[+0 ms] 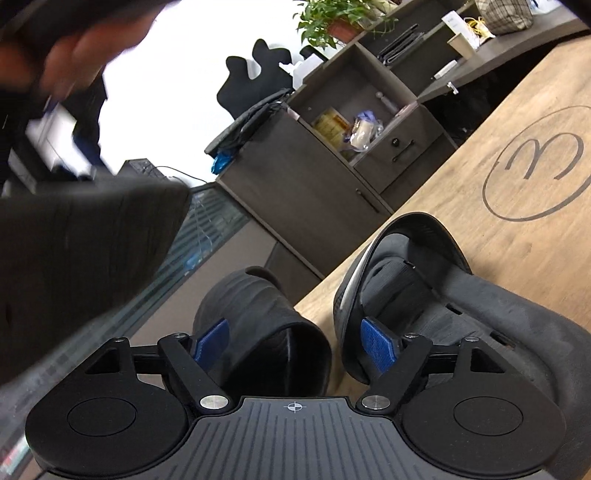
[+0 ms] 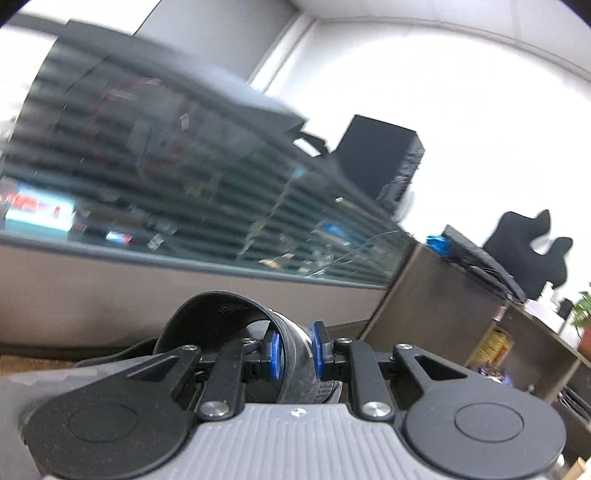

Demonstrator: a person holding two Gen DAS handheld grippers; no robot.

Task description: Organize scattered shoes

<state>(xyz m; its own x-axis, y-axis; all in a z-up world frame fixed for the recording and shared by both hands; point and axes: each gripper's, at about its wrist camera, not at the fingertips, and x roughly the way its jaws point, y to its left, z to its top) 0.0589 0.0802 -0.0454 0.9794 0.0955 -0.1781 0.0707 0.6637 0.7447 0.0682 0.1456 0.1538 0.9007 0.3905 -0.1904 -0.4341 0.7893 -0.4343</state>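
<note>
Wooden table (image 1: 498, 236): fills the right side of the left wrist view, its bare top marked with a drawn circle (image 1: 539, 166) holding a curled figure.
Dark cabinet (image 1: 295, 177): stands beyond the table's far edge, with open shelves holding packets and a potted plant (image 1: 328, 18) on top; in the right wrist view it sits at the far right.
Glass partition (image 2: 177, 177): stretches across the left and middle of the right wrist view, blurred, above a grey-brown panel.
Black chair (image 2: 528, 251): far right in the right wrist view, its dark back against a bright white wall.
Black shoe (image 1: 461, 306): lies on the table at the near right of the left wrist view, heel opening turned toward the camera.
Second black shoe (image 2: 295, 354): in the right wrist view it sits close in front of the camera, its collar edge running between the two blue pads.
Left gripper (image 1: 295, 343): jaws spread wide; its right blue pad (image 1: 376, 347) sits inside the heel opening of the black shoe, while a dark rolled piece lies between the pads. Whether it presses on anything I cannot tell.
Right gripper (image 2: 295, 350): jaws drawn in close, clamped on the collar of the second black shoe.
Blurred hand (image 1: 74, 48): upper left of the left wrist view, too smeared to make out more.
</note>
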